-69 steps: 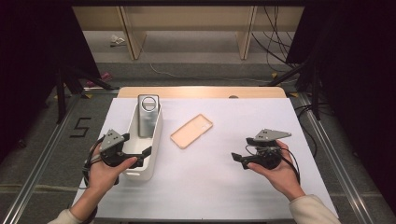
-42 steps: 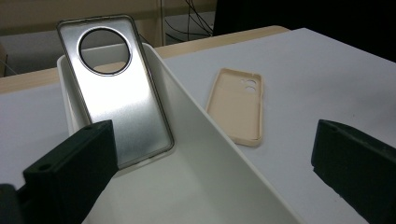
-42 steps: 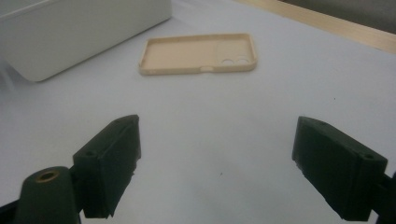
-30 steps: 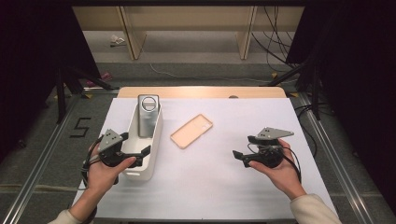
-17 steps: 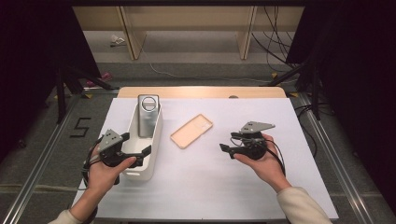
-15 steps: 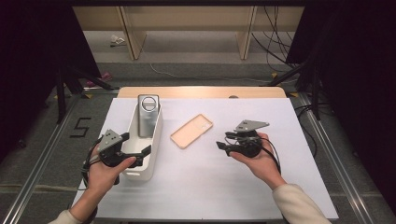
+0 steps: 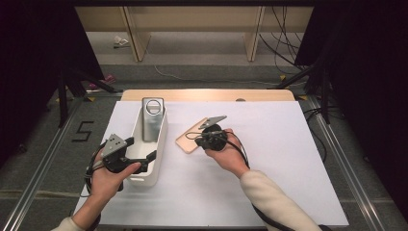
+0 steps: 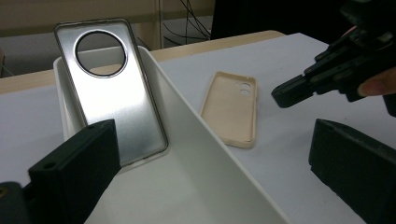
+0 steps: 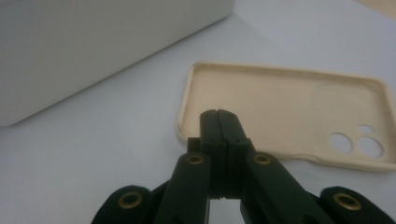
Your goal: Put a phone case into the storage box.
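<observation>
Closing in on the beige phone case (image 7: 192, 139) with pinched tips

Right gripper (image 9: 219, 116) jaws just brought together, nothing between, poised at the case's near long edge. Case flat on the table (image 7: 288, 159), at 3 o'clock of the white bin (image 7: 156, 159). Likely light, bendy, slick; best pinched at a raised rim. Left gripper (image 8: 210, 172) jaws spread across the bin's wall.

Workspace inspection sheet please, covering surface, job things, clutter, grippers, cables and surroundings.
Surface: white table, wooden strip at far edge.
Job's things: beige phone case lying hollow side up; silver phone case leaning upright in the white bin.
Clutter: nothing seen.
Grippers: right gripper shut, empty, at the beige case's near edge; left gripper open astride the bin's wall.
Cables: one trails from each gripper.
Surroundings: dark curtains, wooden legs, floor cables.
</observation>
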{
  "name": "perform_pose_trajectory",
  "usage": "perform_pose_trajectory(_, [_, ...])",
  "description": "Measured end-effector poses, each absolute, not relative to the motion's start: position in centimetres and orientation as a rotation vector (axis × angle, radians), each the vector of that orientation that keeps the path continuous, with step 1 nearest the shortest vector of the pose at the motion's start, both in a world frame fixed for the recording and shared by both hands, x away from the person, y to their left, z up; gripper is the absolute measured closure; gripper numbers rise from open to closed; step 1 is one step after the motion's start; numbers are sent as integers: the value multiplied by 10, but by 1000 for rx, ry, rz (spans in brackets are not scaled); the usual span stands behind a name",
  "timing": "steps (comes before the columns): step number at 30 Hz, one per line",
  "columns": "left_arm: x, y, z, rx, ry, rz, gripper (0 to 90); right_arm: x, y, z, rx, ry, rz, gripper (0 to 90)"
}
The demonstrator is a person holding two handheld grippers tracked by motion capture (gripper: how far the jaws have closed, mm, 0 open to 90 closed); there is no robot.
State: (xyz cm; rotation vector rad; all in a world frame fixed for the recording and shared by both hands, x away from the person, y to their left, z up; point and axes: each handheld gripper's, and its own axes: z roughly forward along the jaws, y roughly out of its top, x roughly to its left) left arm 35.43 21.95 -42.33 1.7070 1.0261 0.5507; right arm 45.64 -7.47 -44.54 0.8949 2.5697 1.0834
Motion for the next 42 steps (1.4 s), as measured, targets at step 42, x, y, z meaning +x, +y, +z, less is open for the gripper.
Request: perform_pose_trajectory(42, [354, 218, -424, 1718, 1018, 551, 15, 475, -58, -467, 913, 2770, 701, 900])
